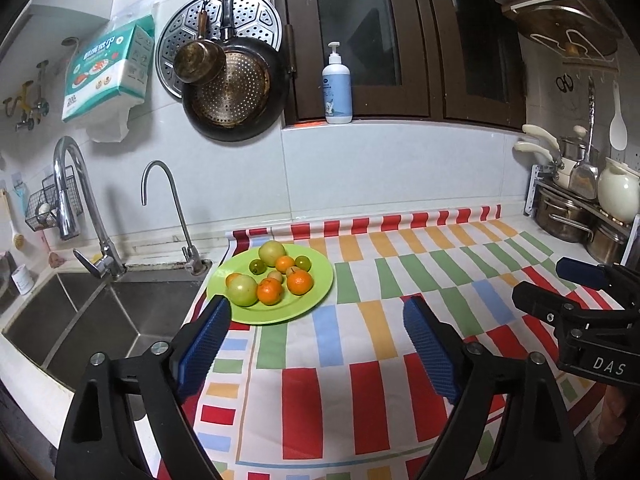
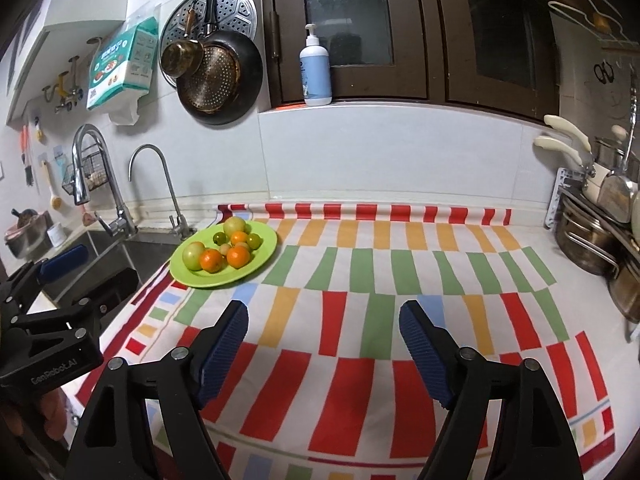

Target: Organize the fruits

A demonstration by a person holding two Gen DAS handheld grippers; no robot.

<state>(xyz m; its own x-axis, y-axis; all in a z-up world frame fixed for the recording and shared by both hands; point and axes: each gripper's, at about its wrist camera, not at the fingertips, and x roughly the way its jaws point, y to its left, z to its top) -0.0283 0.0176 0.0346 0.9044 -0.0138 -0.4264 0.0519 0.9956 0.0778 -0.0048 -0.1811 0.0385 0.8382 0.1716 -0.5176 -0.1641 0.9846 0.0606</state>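
Observation:
A green plate (image 1: 316, 292) sits at the left end of the striped cloth, next to the sink. It holds several fruits: orange tangerines (image 1: 300, 282), pale green-yellow fruits (image 1: 242, 290) and small green ones (image 1: 303, 262). The plate also shows in the right wrist view (image 2: 264, 258), far left. My left gripper (image 1: 318, 316) is open and empty, just short of the plate's near rim. My right gripper (image 2: 322, 320) is open and empty over the cloth, to the right of the plate. It also shows in the left wrist view (image 1: 560, 280).
A steel sink (image 1: 92, 320) with two taps (image 1: 168, 208) lies left of the plate. The striped cloth (image 1: 420, 280) covers the counter. Pots and a rack (image 1: 576, 216) stand at the right. Pans (image 1: 232, 88) hang on the wall. A pump bottle (image 1: 337, 86) stands on the sill.

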